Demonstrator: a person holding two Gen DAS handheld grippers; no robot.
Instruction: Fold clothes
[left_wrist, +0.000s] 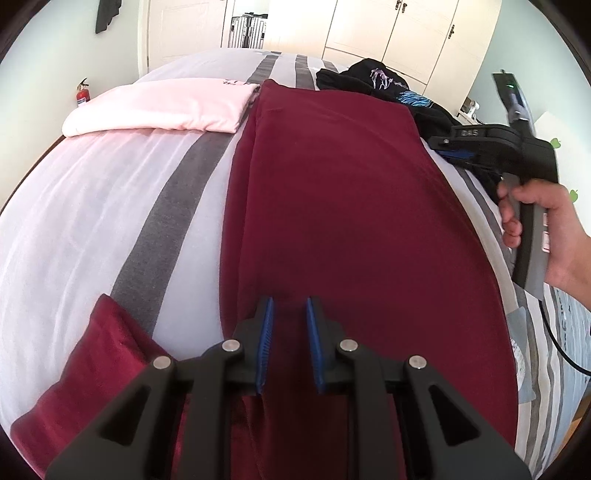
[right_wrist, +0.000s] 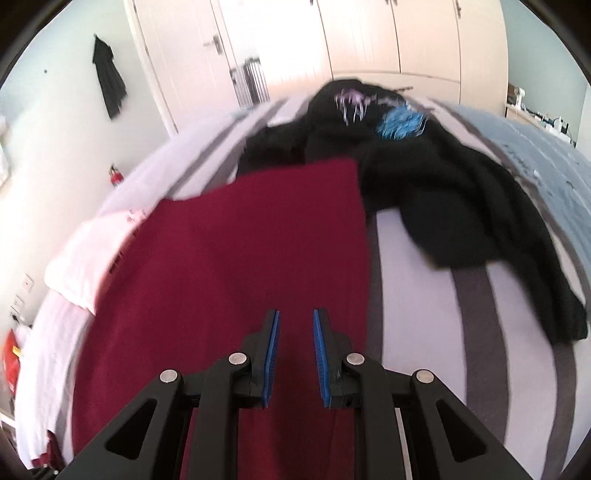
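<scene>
the long dark-red knit garment (left_wrist: 351, 206), laid lengthwise on the striped bed (left_wrist: 110, 206) toward twelve o'clock, is best pinched at its near hem once both the left claw (left_wrist: 289, 343) and right claw (right_wrist: 295, 354), now slightly apart and empty, are lowered.

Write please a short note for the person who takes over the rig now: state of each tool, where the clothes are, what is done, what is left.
Left tool: jaws a little apart, nothing between them, over the near end of the maroon garment.
Right tool: jaws a little apart, empty, above the maroon garment's right part; the view is blurred.
Clothes: the maroon garment lies long and narrow down the middle of the striped bed, one sleeve still sticking out at the near left. The pink garment lies folded at the far left. The black garment lies in a heap at the far right.
Done: pink folded; maroon partly folded.
Left: finish the maroon, then fold the black.
</scene>
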